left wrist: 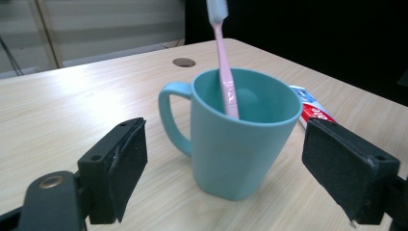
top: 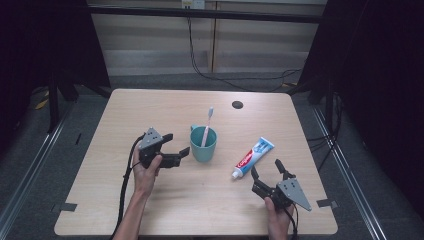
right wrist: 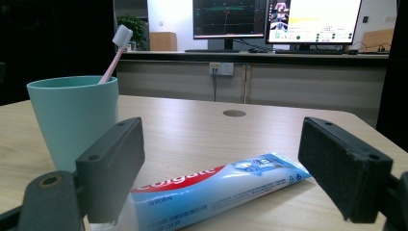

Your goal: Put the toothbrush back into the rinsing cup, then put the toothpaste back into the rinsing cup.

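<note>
Nearest the lens: left gripper (top: 175, 144), jaws spread wide and empty, just beside a teal mug (top: 203, 143) at mid-table. In the mug, a pink toothbrush (top: 206, 126), leaning, bristles up. Farther right, a toothpaste tube (top: 252, 157) flat on the table (top: 150, 107). Just behind it, right gripper (top: 267, 170), spread, empty.

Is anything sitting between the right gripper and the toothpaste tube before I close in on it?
Nothing visible does. The toothpaste tube lies flat on the table just ahead of the right gripper, whose jaws stand open. The teal mug with the toothbrush stands off to one side, clear of the path.
</note>
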